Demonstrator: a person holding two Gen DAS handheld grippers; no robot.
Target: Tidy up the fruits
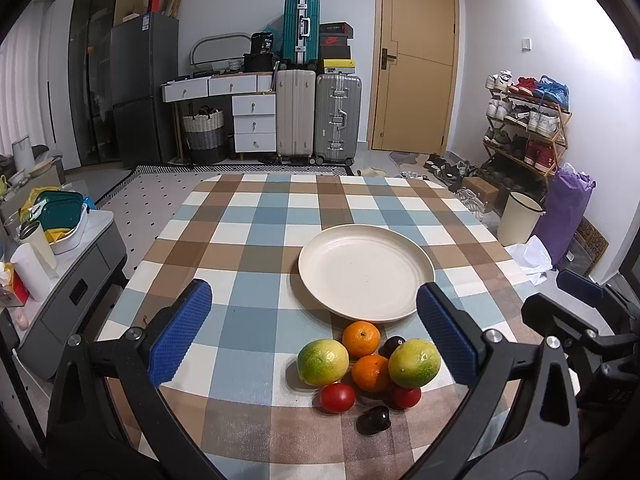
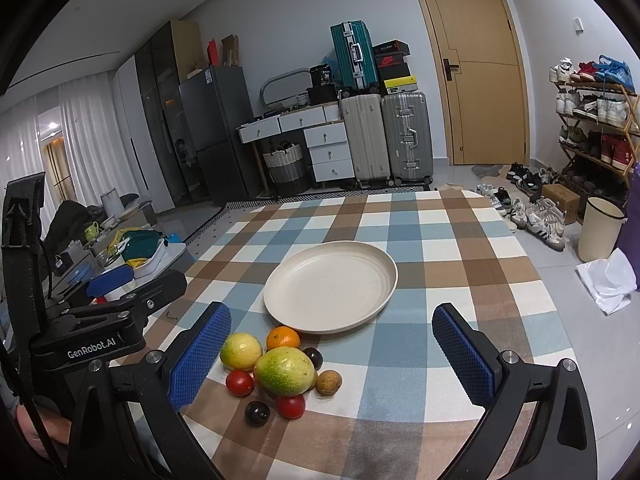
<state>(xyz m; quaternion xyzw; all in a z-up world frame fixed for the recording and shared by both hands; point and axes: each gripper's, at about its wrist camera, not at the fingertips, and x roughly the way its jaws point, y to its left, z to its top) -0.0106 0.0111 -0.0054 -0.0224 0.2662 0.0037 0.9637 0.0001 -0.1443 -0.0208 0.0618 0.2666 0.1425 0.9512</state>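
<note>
A checked tablecloth (image 1: 248, 240) in blue, brown and cream is seen covering the table, and a cream plate (image 1: 366, 272) is set on it with nothing in it. Just beside the plate's near rim a cluster of fruit is gathered: two green-yellow citrus fruits (image 1: 323, 362) (image 1: 414, 363), two oranges (image 1: 361, 337) (image 1: 371, 372), two red tomatoes (image 1: 337, 397) (image 1: 405, 396) and two dark plums (image 1: 373, 420) (image 1: 392, 345), most of them touching one another. In the right wrist view a small brown round fruit (image 2: 329, 382) is also shown at the cluster's right edge. The left gripper (image 1: 314, 336) is held above the table with its blue-padded jaws spread wide, nothing being gripped; the fruit is framed between them. The right gripper (image 2: 332, 354) is likewise held wide open and unloaded, with the cluster lying near its left finger (image 2: 200, 360). Suitcases (image 1: 318, 116) and a wooden door (image 1: 416, 56) are visible behind.
</note>
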